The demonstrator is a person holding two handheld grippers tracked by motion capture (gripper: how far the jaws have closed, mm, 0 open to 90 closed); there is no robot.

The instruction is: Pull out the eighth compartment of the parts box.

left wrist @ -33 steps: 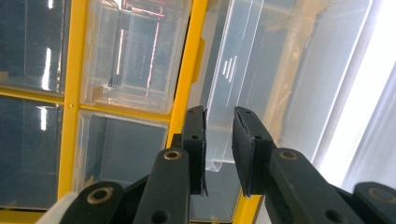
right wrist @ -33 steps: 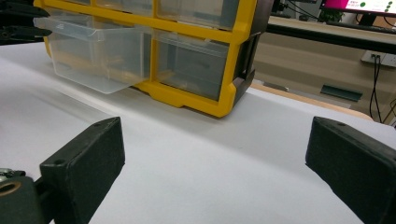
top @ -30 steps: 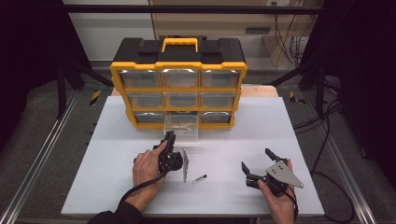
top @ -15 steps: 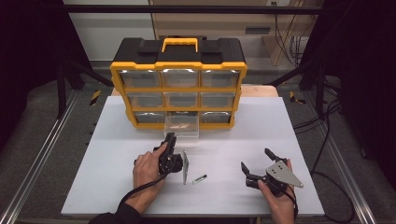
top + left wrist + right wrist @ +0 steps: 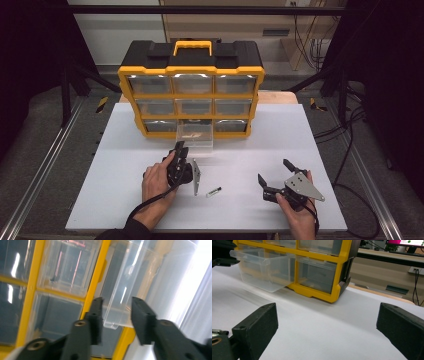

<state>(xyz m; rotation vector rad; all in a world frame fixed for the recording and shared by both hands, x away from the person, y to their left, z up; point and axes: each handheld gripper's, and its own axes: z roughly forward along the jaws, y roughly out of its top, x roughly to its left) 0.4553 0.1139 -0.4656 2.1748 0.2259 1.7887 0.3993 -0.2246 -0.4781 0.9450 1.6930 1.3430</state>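
From above, the pulled-out clear drawer (image 5: pixel 196 136) juts from the yellow organizer (image 5: pixel 192 95), just ahead of the left gripper (image 5: pixel 179 152). Its own view: jaws just opened, straddling the drawer's lip untouched. The right gripper (image 5: pixel 324 327) gapes wide, farther off.

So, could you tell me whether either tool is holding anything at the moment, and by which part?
Nothing is held. The left tool has just opened around the clear drawer's front lip; the right tool is open.

Small cylindrical part (image 5: pixel 214 191) on white table (image 5: pixel 310 145); dangling cables (image 5: pixel 312 45) beyond.
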